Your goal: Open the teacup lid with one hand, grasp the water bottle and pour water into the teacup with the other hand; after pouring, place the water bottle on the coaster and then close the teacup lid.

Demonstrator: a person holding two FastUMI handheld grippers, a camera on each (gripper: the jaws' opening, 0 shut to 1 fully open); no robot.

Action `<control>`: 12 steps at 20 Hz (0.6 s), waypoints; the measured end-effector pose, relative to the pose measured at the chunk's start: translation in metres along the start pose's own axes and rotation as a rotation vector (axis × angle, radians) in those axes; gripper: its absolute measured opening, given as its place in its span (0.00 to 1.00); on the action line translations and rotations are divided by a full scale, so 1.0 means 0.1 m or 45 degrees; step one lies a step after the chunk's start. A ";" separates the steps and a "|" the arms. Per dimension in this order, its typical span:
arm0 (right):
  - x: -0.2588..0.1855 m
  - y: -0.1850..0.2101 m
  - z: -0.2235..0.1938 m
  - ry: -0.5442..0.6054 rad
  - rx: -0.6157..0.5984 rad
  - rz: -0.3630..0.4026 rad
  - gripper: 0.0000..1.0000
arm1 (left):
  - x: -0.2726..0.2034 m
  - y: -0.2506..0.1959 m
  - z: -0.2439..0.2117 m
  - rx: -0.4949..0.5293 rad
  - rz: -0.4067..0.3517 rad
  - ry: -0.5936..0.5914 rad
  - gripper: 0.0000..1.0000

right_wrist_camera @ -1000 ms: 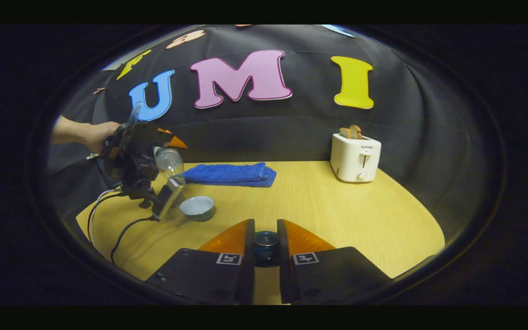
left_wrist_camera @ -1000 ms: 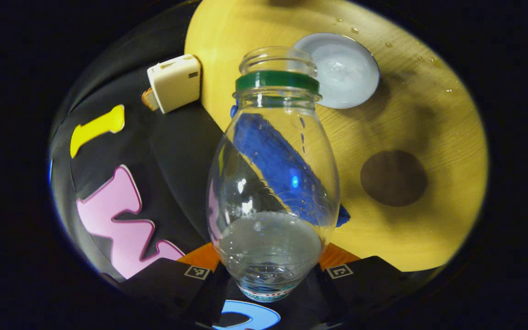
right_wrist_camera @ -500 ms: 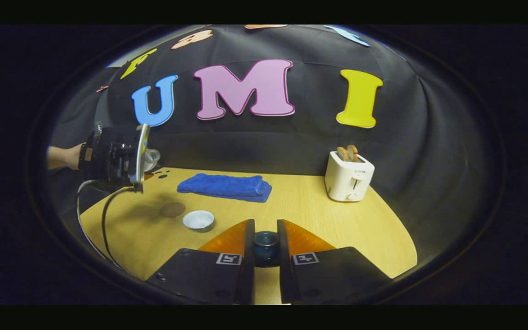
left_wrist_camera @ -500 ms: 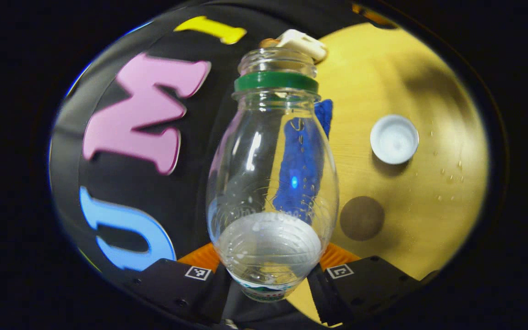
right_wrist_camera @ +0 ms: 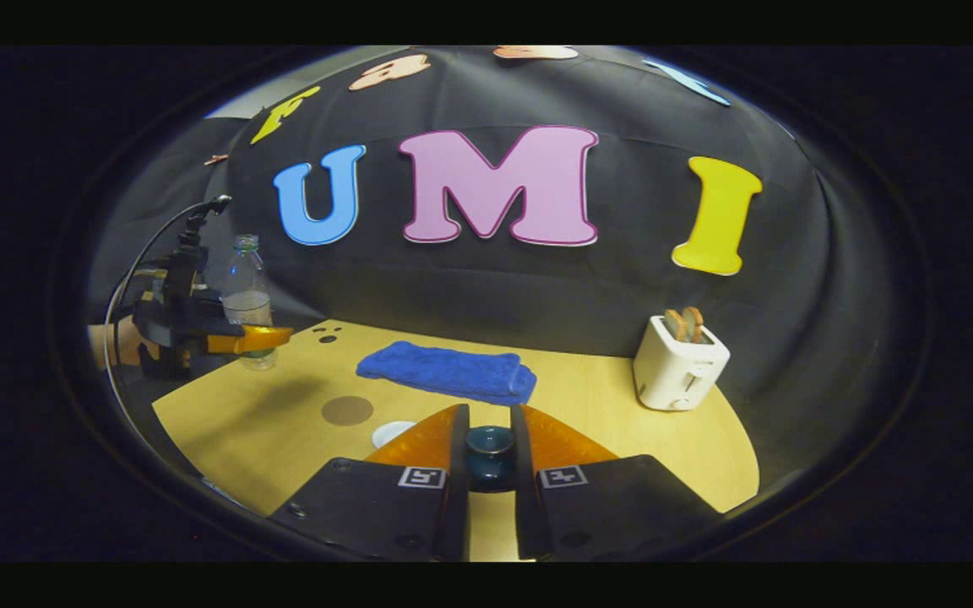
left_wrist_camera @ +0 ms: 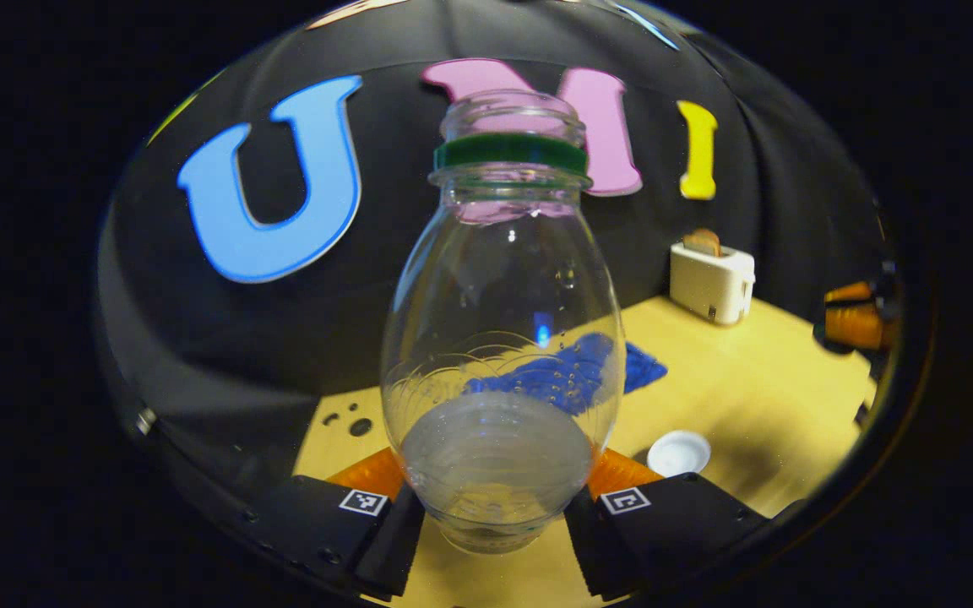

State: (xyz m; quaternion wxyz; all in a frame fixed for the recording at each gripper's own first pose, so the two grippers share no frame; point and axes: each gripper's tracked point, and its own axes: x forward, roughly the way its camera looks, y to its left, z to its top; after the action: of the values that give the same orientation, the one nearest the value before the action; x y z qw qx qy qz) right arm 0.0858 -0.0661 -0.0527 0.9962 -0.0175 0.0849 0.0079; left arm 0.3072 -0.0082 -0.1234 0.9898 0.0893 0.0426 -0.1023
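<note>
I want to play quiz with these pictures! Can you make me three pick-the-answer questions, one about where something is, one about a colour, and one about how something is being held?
1. Where is the toaster?
A. at the table's back edge, by the wall
B. on the blue towel
C. on the coaster

2. What colour is the ring round the water bottle's neck?
A. red
B. green
C. white

3. How is the left gripper holding the bottle?
A. upside down
B. lying flat
C. upright, above the table

Answers: 1 A, it stands at the far edge, apart from the blue towel and the coaster. 2 B, the band under the open mouth is green. 3 C, the right gripper view shows the neck pointing up.
</note>
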 end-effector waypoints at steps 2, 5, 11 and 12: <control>0.12 0.16 -0.06 0.004 0.003 0.031 0.20 | 0.11 -0.10 -0.08 -0.084 -0.019 -0.024 0.77; 0.32 0.39 -0.20 0.015 0.024 0.064 0.30 | 0.18 -0.24 -0.13 -0.197 -0.071 -0.054 0.77; 0.54 0.70 -0.37 0.034 0.059 0.104 0.30 | 0.32 -0.38 -0.33 -0.230 -0.124 -0.014 0.78; 0.55 0.70 -0.38 0.036 0.057 0.103 0.30 | 0.34 -0.41 -0.36 -0.237 -0.138 -0.008 0.78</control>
State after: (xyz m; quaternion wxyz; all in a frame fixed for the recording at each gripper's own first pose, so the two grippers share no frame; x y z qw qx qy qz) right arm 0.1326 0.0032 -0.1021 0.9939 0.0080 0.0997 0.0462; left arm 0.3290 -0.0472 -0.1694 0.9870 -0.0056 0.0537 -0.1514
